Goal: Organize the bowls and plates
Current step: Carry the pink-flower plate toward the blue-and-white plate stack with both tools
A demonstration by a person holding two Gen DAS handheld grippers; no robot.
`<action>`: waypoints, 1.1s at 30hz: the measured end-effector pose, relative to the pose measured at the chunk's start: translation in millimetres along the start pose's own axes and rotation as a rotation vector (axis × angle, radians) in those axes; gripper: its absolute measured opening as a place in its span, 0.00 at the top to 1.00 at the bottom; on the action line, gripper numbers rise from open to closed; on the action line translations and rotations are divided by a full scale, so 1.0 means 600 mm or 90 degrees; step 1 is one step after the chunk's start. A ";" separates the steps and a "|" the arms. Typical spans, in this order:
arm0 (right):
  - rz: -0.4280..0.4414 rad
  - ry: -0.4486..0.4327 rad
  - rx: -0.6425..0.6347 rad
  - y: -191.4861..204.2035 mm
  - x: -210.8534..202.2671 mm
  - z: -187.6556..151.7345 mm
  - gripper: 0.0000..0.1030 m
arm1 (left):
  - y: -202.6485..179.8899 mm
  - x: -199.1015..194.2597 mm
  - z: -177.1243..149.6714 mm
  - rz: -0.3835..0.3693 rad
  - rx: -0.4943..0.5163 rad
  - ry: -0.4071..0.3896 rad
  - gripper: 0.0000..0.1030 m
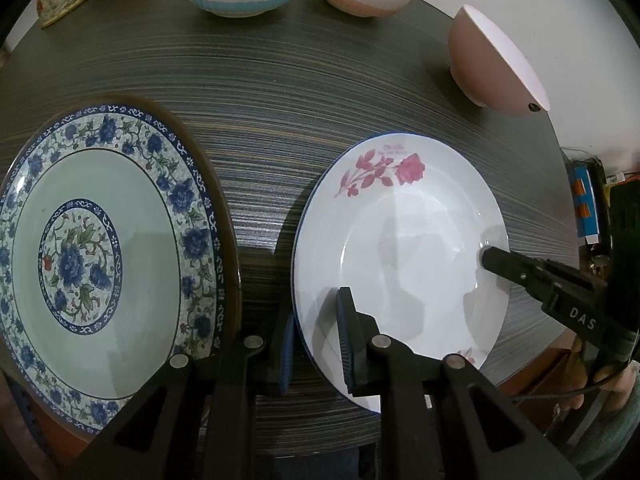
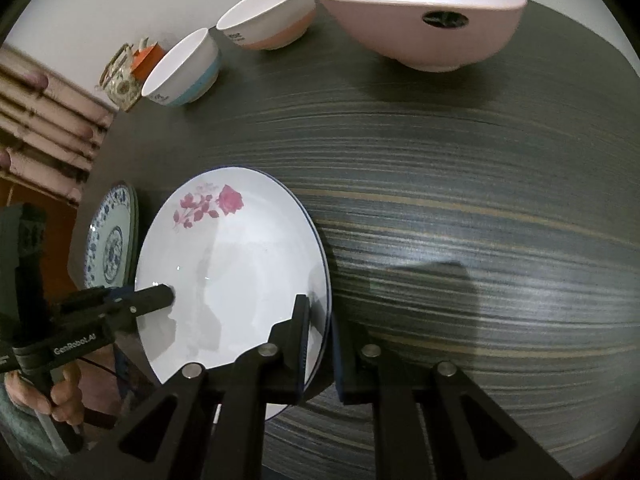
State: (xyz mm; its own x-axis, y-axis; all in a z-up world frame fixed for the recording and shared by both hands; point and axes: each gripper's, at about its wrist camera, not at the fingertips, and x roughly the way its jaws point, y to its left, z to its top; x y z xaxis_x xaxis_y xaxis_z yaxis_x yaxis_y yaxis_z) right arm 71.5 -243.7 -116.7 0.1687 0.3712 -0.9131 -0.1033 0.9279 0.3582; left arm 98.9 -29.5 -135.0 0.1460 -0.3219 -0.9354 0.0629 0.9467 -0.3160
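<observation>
- Dark striped tabletop (image 1: 280, 128) held the crockery.
- Left gripper (image 1: 316, 344) and right gripper (image 2: 320, 344) each pinched opposite rims of the rose plate (image 1: 400, 240), likely sharing its weight.
- Blue floral plate (image 1: 100, 248) lay beside it, probably the stacking spot; bowls stood beyond.

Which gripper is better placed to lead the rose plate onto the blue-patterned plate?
Left. The left gripper grips the rose plate on the rim nearest the blue-patterned plate; the right gripper grips the far rim.
</observation>
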 end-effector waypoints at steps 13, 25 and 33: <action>-0.004 -0.012 -0.003 -0.002 0.000 0.000 0.90 | -0.003 0.000 -0.001 0.006 0.005 -0.007 0.85; -0.014 -0.033 0.006 0.000 -0.009 -0.014 0.90 | 0.001 -0.018 -0.013 0.018 0.011 -0.022 0.88; -0.013 -0.051 0.012 0.003 -0.025 -0.017 0.90 | 0.007 -0.047 -0.026 0.019 0.019 -0.037 0.89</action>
State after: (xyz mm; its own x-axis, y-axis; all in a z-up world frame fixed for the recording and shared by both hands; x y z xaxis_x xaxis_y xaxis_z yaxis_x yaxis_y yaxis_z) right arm 58.7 -248.2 -104.2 0.2487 0.3529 -0.9020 -0.0809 0.9356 0.3437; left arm 79.7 -16.3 -112.2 0.2058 -0.2942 -0.9333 0.0867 0.9555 -0.2821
